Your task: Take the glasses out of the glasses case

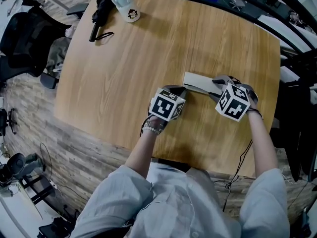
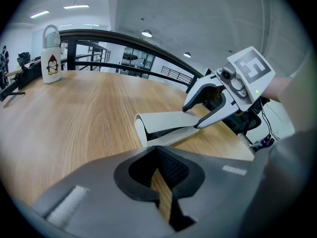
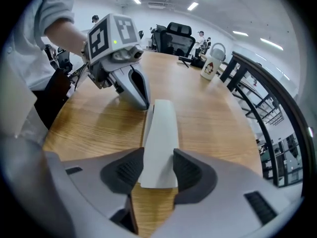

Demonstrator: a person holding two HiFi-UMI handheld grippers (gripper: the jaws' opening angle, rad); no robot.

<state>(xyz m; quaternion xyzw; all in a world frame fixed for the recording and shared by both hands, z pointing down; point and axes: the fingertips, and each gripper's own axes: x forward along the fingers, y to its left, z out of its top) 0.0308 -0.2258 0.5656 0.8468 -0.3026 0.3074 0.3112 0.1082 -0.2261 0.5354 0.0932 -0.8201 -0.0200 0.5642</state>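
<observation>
A white glasses case (image 1: 196,81) lies on the wooden table (image 1: 148,48), between my two grippers. In the left gripper view its flap (image 2: 166,119) stands lifted off the base, with a dark slit under it; no glasses show. My right gripper (image 3: 158,170) is shut across the flap's free end (image 3: 159,148), one pad on each long edge. It comes at the case from the right (image 1: 216,87). My left gripper (image 2: 159,155) is shut and holds nothing. It rests just short of the case's left end (image 1: 181,90).
A white bottle with a penguin print (image 1: 124,4) stands at the table's far edge, beside a black gadget with a strap (image 1: 99,15). Office chairs and dark railings ring the table. The table's near edge (image 1: 198,161) is close below the hands.
</observation>
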